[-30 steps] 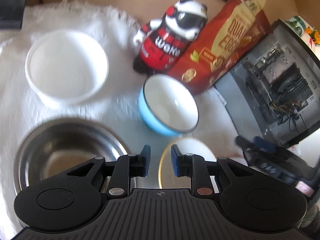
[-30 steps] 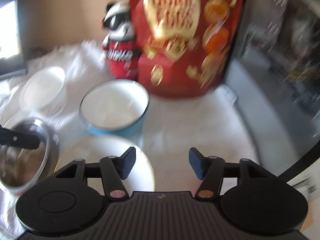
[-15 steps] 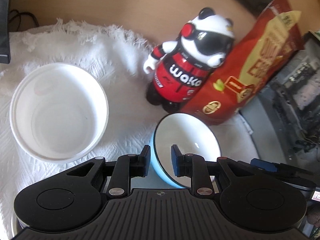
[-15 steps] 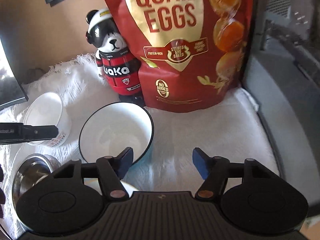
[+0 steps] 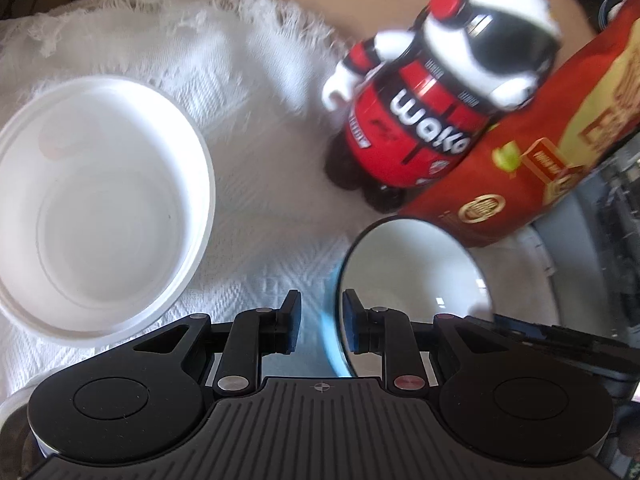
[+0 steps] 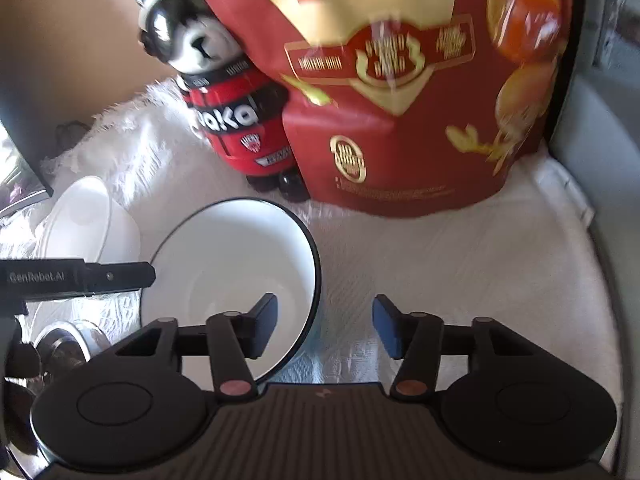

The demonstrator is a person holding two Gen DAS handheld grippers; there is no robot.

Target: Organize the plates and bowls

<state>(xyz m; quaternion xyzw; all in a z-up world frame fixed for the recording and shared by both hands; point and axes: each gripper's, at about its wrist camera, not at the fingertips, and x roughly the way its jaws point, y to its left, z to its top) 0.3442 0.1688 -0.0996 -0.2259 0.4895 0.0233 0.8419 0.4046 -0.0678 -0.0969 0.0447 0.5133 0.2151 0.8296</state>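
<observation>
**Two bowls on the white cloth**

Across the white cloth (image 5: 256, 128) lay two bowls: one white bowl (image 5: 96, 208) at the frame's left, one blue bowl (image 6: 236, 280) at lower centre. The left gripper (image 5: 318, 322) straddled the blue bowl's rim, jaws narrowly parted, not clamped. The right gripper (image 6: 324, 328) was spread wide, the rim between its jaws. One panda figure (image 6: 224, 92) and one red bag (image 6: 412, 80) stood behind.

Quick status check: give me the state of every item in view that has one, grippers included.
Blue bowl: upright, empty, rim between both grippers' fingers.
White bowl: upright, empty, untouched.
Steel bowl: upright, mostly hidden.
Panda bottle: standing, capped.
Snack bag: standing, leaning against the panda bottle.
Left gripper: narrowly open.
Right gripper: wide open.
</observation>
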